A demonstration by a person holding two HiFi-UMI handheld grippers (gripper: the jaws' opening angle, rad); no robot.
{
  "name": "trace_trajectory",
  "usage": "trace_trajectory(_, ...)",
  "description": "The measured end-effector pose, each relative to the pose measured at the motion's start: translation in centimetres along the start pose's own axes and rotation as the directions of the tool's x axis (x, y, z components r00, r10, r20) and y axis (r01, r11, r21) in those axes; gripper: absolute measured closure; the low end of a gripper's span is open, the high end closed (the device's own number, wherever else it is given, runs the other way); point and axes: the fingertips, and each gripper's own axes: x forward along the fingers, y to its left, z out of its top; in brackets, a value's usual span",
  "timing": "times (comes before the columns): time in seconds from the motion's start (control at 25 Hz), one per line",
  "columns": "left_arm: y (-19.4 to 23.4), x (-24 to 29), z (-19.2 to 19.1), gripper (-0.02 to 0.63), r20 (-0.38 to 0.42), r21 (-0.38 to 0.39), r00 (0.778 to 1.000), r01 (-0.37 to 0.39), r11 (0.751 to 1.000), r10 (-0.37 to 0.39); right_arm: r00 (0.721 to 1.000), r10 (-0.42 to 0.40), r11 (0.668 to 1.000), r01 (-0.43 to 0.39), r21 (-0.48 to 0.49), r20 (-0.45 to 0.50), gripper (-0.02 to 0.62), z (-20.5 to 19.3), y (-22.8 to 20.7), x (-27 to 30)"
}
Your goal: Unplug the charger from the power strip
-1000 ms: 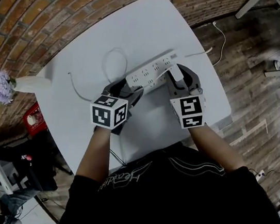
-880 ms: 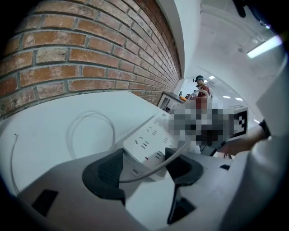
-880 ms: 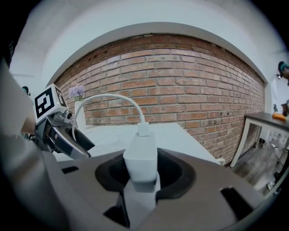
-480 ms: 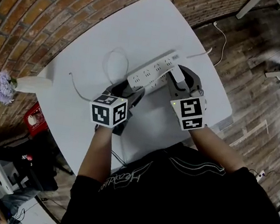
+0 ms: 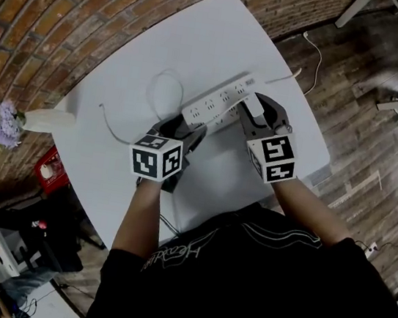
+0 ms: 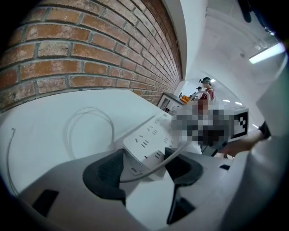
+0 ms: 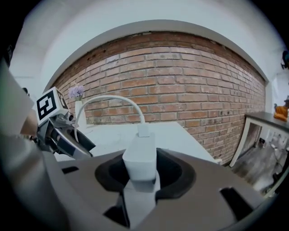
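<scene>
A white power strip (image 5: 219, 100) lies slantwise on the white table (image 5: 202, 36). My left gripper (image 5: 183, 124) is shut on its near end (image 6: 145, 151), one black pad (image 6: 104, 173) against each side. My right gripper (image 5: 254, 112) is shut on the white charger (image 7: 141, 155) at the strip's far end; the block (image 5: 251, 104) stands between the pads. The charger's white cable (image 7: 108, 99) leaves its far face, arcs left and crosses in front of my left gripper (image 6: 144, 168). Whether the prongs sit in a socket is hidden.
A loose loop of white cable (image 5: 162, 81) lies behind the strip, and the strip's cord (image 5: 295, 74) trails off the table's right edge. A white vase with purple flowers (image 5: 12, 123) stands at the left corner against the brick wall (image 5: 66, 9). Wood floor (image 5: 350, 140) lies to the right.
</scene>
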Motion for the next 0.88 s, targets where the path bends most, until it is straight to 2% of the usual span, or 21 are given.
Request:
trace_trajectory(0.24,-0.01,-0.04,0.17,0.319,-0.008,0.013,1.0,-0.007,1.0,0.007,0.999,-0.03,0.995,0.028,-0.097,-0.015,0.477,0.32,0.45,-0.15)
trace_trajectory(0.32,-0.05,-0.11,0.14,0.321,-0.007,0.013,1.0,-0.011,1.0,0.011,1.0,-0.012,0.998,0.011,-0.063,-0.017,0.477,0.22,0.33,-0.14)
trace_trajectory(0.4,-0.07,-0.1,0.11,0.322,-0.003,0.007,1.0,-0.012,1.0,0.012,1.0,0.019,1.0,-0.018,0.026,-0.015,0.474,-0.03,-0.12,-0.03)
trace_trajectory(0.48,-0.01,-0.01,0.11,0.322,-0.002,-0.005,1.0,-0.006,1.0,0.006,0.999,0.031,0.997,-0.031,0.069,-0.011,0.472,-0.12,-0.4,0.09)
trace_trajectory(0.8,-0.19,0.05,0.26,0.324,-0.019,-0.002,1.0,-0.009,1.0,0.009,0.999,-0.019,0.996,0.016,-0.091,-0.033,0.477,0.56,0.27,-0.21)
trace_trajectory(0.88,-0.19,0.03,0.29,0.324,-0.019,-0.004,1.0,-0.011,1.0,0.011,0.999,-0.019,0.994,0.016,-0.104,-0.033,0.477,0.67,0.29,-0.21)
